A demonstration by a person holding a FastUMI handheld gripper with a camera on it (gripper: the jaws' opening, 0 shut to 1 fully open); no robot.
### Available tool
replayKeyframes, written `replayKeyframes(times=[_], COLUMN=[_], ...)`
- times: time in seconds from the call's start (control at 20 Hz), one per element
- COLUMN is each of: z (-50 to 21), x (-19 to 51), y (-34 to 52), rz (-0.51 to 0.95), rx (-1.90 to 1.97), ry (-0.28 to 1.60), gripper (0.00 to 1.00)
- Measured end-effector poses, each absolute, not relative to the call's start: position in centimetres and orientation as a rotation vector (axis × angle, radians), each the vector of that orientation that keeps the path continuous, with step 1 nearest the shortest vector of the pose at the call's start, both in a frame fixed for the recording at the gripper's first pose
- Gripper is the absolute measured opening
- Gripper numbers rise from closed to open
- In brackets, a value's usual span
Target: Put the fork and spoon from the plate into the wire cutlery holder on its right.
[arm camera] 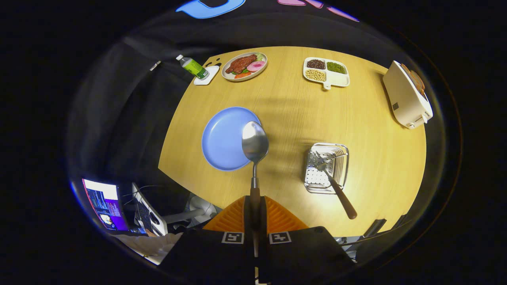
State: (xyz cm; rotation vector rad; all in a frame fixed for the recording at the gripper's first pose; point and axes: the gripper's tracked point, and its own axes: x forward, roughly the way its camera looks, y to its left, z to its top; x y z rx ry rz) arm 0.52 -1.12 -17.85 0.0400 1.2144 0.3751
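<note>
The blue plate (pixel 223 138) lies bare near the table's (pixel 285 107) left edge. The gripper (pixel 255 215) is clamped on the spoon (pixel 255 146), bowl raised above the plate's right rim. Rightward, the fork (pixel 334 186) rests tines-down in the wire cutlery holder (pixel 326 168).

Hidden between the closed fingers (pixel 240 215): lower handle of the spoon (pixel 255 142). Covered by its bowl: right rim of the blue plate (pixel 222 138). Fork (pixel 334 184) tines lost among the holder (pixel 326 166) wires.
</note>
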Motion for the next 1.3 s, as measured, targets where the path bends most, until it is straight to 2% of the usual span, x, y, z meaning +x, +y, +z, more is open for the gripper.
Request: replayKeyframes(times=[0.5, 0.95, 1.3], z=[-17.2, -21.2, -22.8], x=[0.8, 2.9, 3.5], y=[-10.5, -11.8, -12.5], rz=[0.350, 0.340, 0.299], rx=[-0.149, -0.244, -0.223], ry=[1.407, 1.642, 1.739], gripper=[0.09, 0.08, 0.10])
